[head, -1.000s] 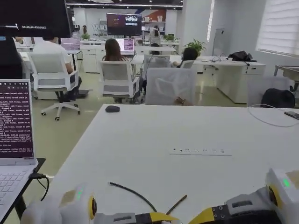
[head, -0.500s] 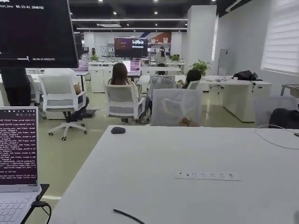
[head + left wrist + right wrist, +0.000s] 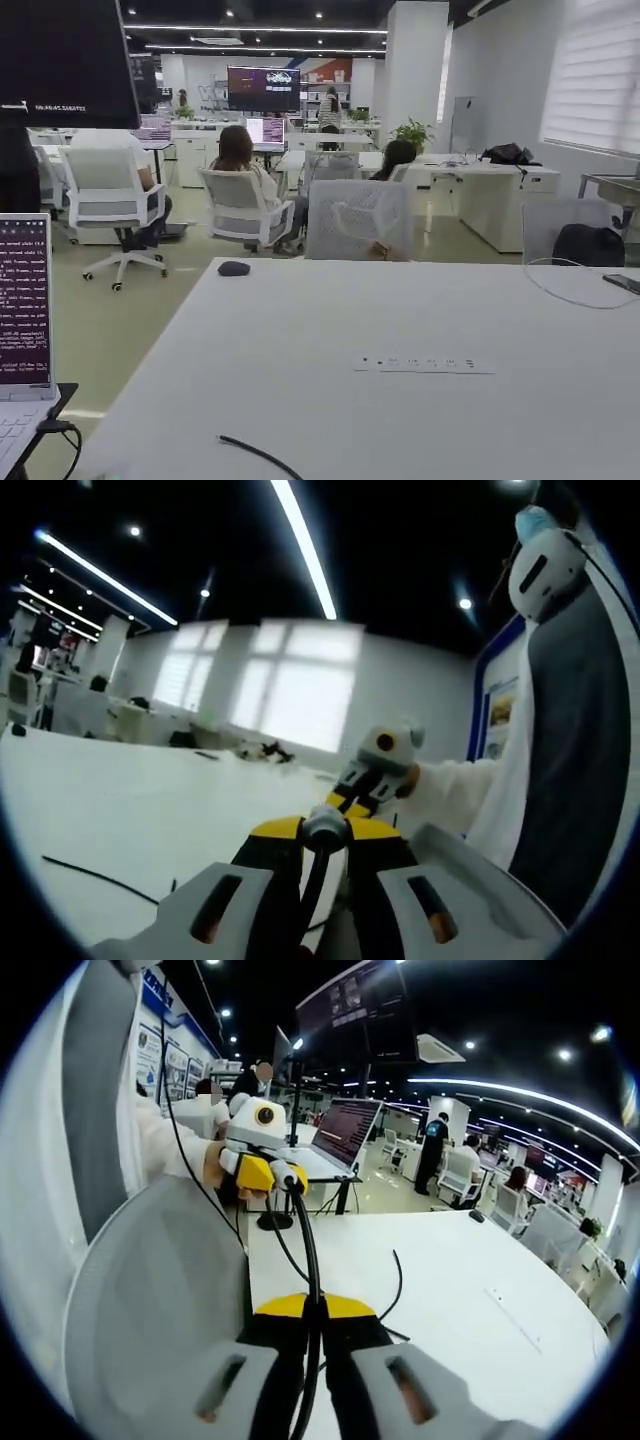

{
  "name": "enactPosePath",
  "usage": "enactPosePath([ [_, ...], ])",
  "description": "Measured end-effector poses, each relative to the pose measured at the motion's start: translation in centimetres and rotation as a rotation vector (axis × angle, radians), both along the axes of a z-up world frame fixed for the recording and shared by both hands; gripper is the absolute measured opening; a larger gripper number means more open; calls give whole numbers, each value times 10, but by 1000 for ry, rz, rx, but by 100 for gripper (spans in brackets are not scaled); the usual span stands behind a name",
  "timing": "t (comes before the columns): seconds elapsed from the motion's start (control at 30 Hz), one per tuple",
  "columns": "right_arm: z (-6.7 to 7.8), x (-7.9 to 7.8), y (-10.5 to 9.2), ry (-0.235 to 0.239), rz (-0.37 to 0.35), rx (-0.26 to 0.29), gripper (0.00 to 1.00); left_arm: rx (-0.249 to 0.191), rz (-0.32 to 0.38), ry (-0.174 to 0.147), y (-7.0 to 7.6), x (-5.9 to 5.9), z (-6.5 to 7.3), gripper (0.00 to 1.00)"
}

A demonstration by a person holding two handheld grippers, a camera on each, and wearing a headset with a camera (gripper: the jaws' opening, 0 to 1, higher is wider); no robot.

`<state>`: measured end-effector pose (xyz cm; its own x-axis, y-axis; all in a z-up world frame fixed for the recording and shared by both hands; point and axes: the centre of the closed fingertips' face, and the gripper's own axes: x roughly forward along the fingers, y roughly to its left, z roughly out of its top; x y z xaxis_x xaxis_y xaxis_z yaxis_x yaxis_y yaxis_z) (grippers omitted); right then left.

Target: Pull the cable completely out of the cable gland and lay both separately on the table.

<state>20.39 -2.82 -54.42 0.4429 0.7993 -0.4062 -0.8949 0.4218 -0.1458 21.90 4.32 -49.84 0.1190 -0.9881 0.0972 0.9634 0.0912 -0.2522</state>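
Note:
In the left gripper view my left gripper (image 3: 325,832) is shut on a small grey cable gland (image 3: 326,823), held between its yellow jaw tips. The black cable (image 3: 312,890) runs down from the gland between the jaws. The right gripper view has my right gripper (image 3: 310,1308) shut on the same black cable (image 3: 306,1250), which arcs up to the gland (image 3: 285,1174) in the left gripper (image 3: 270,1170). Both grippers are held above the white table (image 3: 450,1290), facing each other. The cable's free end (image 3: 262,456) lies on the table.
A flat white power strip (image 3: 425,364) sits mid-table and a dark mouse (image 3: 233,268) at the far edge. An open laptop (image 3: 22,310) stands on a side stand at the left. Office chairs and seated people are beyond the table.
The head view has tilted up off the grippers, which showed at its bottom edge a second ago. The cable's free end lies on the table as before.

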Motion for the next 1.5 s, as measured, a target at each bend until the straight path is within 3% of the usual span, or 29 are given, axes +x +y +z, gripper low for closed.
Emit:
enactPosePath([
  [0.2, 1, -4, -4, -4, -21, -3, 4, 11, -17, -18, -4, -7, 0, 16],
  [0.53, 2, -3, -3, -3, -38, -10, 4, 23, 8, -32, -1, -5, 0, 16],
  [0.67, 2, -2, -3, 2, -38, -30, 5, 6, 27, -37, 2, -3, 4, 16],
  [0.8, 12, 2, 1, 5, -43, 13, 12, -6, 47, -30, 4, 3, 5, 16],
  [0.93, 28, 4, 13, -18, -1, 51, 16, -4, 39, -28, 2, 2, 5, 17],
  [1.1, 45, 5, 38, -71, 94, 41, 18, 29, 13, -38, -5, -4, -1, 17],
  [1.5, 41, 11, 68, -67, 210, 21, 12, 42, 8, -52, -4, -3, -2, 17],
])
